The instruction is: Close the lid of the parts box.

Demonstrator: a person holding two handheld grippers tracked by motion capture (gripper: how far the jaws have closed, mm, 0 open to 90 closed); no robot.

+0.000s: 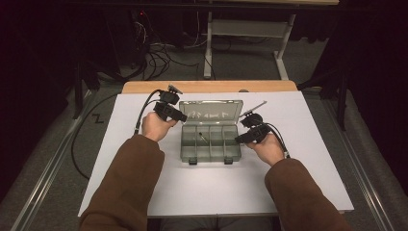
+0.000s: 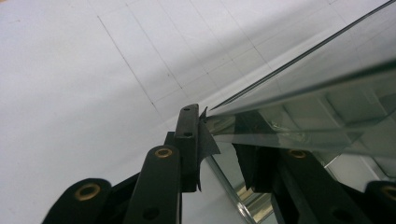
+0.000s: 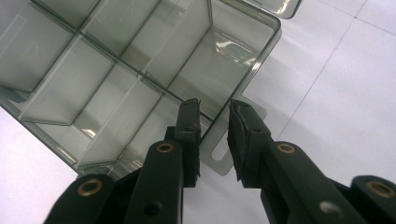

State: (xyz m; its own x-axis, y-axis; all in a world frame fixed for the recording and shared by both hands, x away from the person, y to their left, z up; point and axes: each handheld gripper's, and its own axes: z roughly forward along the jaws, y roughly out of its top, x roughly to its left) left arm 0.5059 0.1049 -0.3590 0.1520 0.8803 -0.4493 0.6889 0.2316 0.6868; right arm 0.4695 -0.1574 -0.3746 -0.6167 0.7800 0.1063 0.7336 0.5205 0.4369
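Item: clear compartment box, lid open, on desk. Left gripper jaws pinching lid edge; right gripper jaws spread, straddling box wall. Step: steadying box. Next, probably: swing lid shut.

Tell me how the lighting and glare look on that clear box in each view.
High view: dim, dark surroundings, organizer box faint against the white table. Left gripper view: the box lid soft, the jaws blurred. Right gripper view: small bright glints on the box's walls, dividers readable.

A white mat covers the wooden table; cables beyond.
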